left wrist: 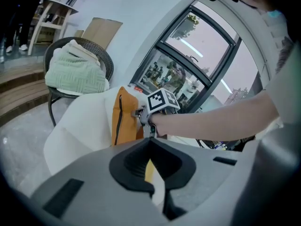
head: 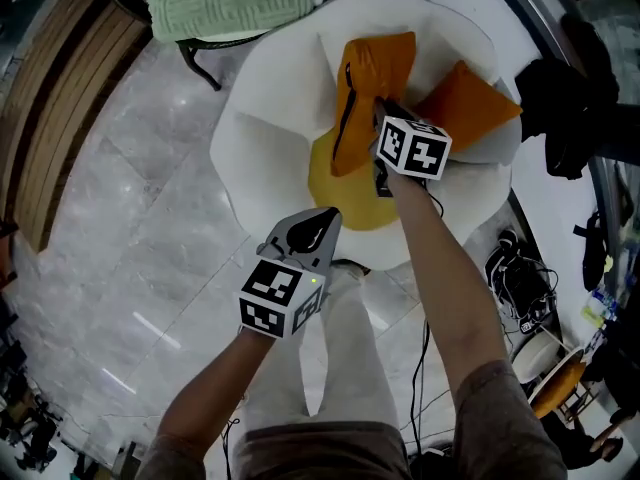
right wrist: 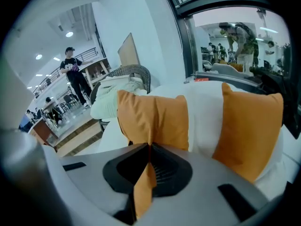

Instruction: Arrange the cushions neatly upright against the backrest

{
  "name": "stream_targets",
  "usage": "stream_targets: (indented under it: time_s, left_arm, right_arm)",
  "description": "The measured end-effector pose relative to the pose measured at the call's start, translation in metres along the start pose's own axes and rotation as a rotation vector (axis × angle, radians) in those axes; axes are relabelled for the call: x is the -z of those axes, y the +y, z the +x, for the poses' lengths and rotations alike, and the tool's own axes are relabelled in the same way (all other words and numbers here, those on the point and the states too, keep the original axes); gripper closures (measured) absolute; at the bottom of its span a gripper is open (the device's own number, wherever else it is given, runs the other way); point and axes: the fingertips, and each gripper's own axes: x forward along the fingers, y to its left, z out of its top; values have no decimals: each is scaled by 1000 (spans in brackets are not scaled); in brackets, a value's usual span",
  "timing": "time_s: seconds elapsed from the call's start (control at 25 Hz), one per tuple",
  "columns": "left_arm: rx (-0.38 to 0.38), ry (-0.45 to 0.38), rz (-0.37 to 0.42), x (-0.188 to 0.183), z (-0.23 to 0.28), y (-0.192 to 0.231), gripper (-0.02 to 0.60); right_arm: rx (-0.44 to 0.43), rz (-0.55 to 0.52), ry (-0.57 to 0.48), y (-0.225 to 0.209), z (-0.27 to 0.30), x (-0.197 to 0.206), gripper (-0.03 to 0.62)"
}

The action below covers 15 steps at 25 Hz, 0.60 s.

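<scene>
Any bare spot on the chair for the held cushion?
Free: the yellow seat in front of the held cushion, and the left side of the white backrest. Crowded: back right, where the right gripper and second cushion sit.

A white armchair point(head: 270, 118) fills the upper centre of the head view, standing on a pale marble floor point(head: 130, 218). Over its yellow seat pad point(head: 335, 193) an orange cushion point(head: 375, 78) is upright. A second cushion point(head: 465, 103) leans on the backrest at right.
</scene>
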Motion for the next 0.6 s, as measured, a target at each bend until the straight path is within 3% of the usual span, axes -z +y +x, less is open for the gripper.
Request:
stream_targets:
  time_s: [0.4,0.6]
  left_arm:
    - [-54,-6,-71,29,-1,29,577]
    - [-48,-11,-83,32,-1,28,577]
  right_arm:
    - [-120,-117,33,51,52,26,543]
    - [-133,-134,54,61,57,32,525]
